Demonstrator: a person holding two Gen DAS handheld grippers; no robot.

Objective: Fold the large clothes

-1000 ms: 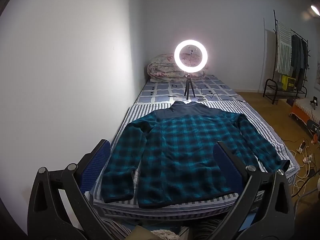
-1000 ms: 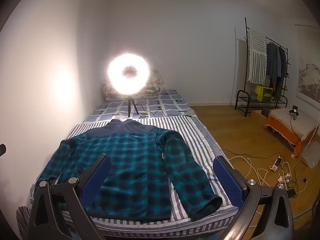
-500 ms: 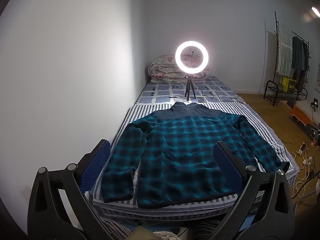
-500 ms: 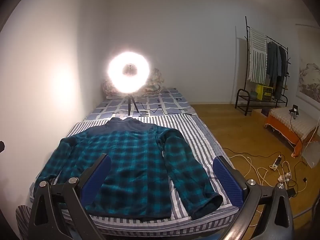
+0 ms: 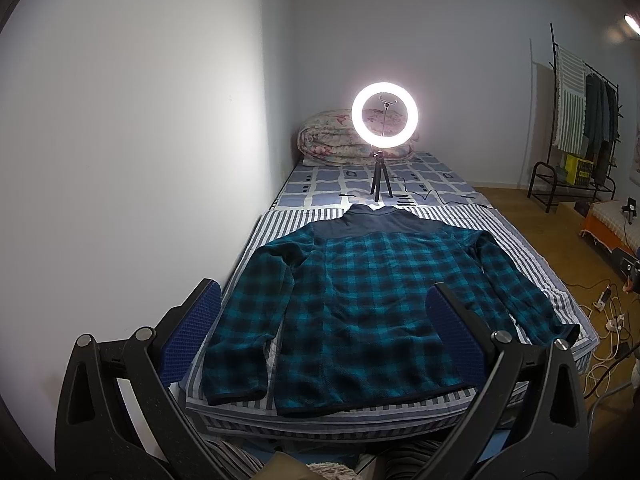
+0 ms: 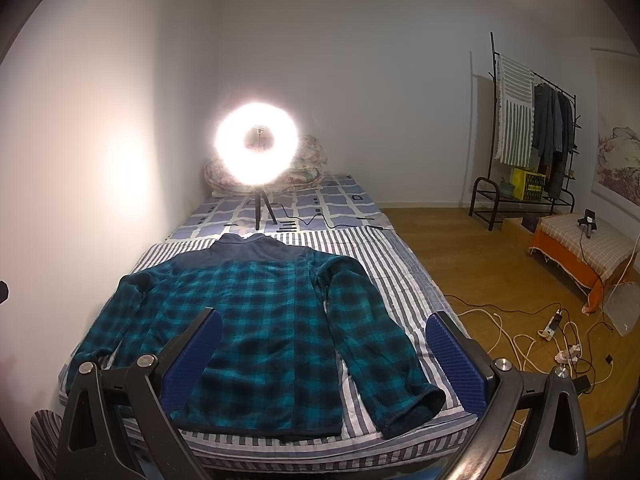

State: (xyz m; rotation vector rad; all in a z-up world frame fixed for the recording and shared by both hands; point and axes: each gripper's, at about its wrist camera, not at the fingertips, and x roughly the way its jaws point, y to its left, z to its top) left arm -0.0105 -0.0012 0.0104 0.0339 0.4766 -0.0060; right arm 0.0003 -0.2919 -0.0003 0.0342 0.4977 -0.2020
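Observation:
A teal and black plaid fleece jacket (image 5: pixel 372 300) with a dark navy yoke lies flat and spread out on the striped bed cover (image 5: pixel 516 248), both sleeves down along its sides. It also shows in the right wrist view (image 6: pixel 256 320). My left gripper (image 5: pixel 324 320) is open and empty, held above the foot of the bed in front of the jacket's hem. My right gripper (image 6: pixel 324 344) is open and empty too, above the hem and the right sleeve cuff (image 6: pixel 416 404).
A lit ring light (image 5: pixel 385 117) on a small tripod stands on the bed beyond the collar, with a rolled quilt (image 5: pixel 332 136) behind it. A wall runs along the bed's left side. Cables and power strips (image 6: pixel 556 340) lie on the wooden floor at right, near a clothes rack (image 6: pixel 532 128).
Both views have shifted only slightly; the jacket has not moved and both grippers stay open.

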